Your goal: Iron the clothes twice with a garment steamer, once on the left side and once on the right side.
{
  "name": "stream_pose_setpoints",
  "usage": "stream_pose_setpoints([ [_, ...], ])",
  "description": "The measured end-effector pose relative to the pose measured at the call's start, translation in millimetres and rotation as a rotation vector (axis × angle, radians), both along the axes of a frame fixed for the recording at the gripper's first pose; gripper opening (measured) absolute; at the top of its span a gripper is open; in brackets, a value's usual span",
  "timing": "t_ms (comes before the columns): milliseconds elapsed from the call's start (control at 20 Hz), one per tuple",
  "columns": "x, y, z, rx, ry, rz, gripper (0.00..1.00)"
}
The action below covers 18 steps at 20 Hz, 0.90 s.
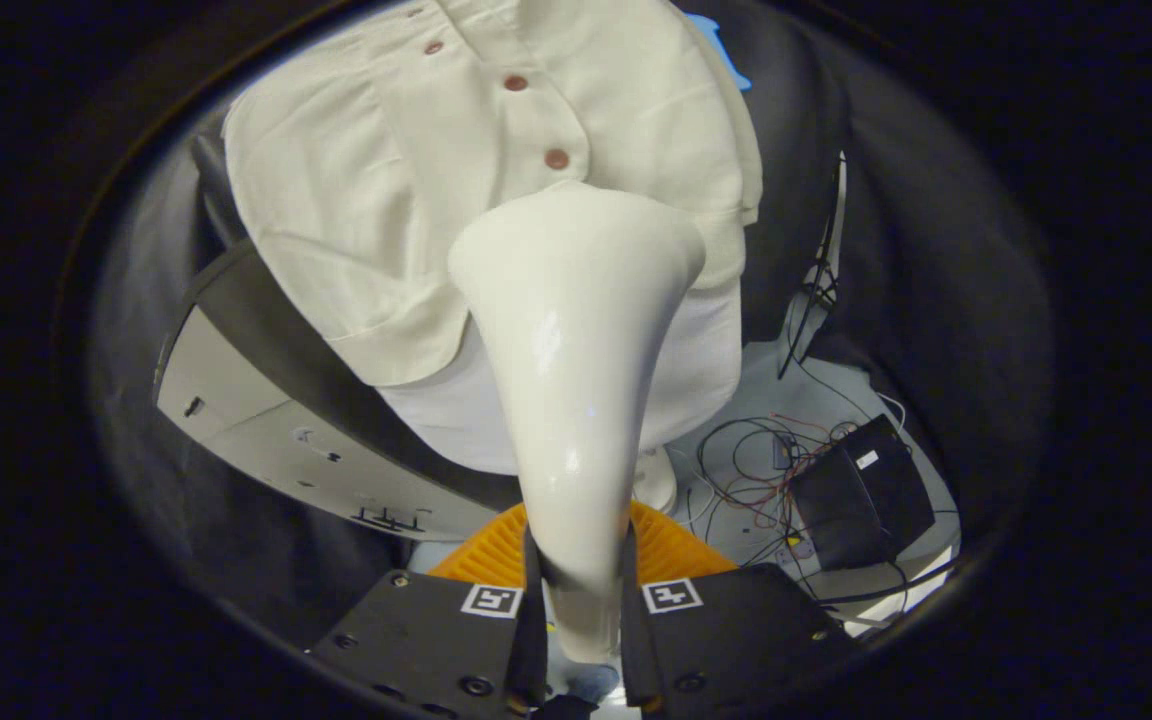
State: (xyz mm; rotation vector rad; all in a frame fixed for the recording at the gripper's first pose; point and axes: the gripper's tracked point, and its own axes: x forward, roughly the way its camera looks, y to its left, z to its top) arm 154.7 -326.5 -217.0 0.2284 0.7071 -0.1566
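One garment steamer [576,370], pale and glossy, clamped by its narrow handle in the claw [576,590], both fingers pressing on the handle from either side, wide head flared out ahead and lying against the lower front of the cream shirt [456,210]. Shirt hung on a white dress form [706,360], hem just beside the steamer head, red-brown buttons [556,158] running up the placket right above it. Likely risk: smooth, tapering handle sliding through the fingers if tilted hard, head then twisting off the cloth. Also possible: head catching a button or dragging the loose hem into a fold, pressing a crease in rather than out. Centred as it looks, a stroke could miss both left and right panels. Below, orange ribbed base [576,545]; off to the side, tangled wires [756,470] and a black box [861,490] on the floor, a snag hazard for any trailing hose, though none visible.
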Motion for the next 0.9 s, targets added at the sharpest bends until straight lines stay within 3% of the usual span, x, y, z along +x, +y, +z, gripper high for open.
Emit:
stream_pose_setpoints([
  [650,-56.8,142.3,164.6,-0.097,-0.289,0.14,0.29],
  [900,-64.3,181.9,238.7,-0.189,-0.448,0.133,0.29],
])
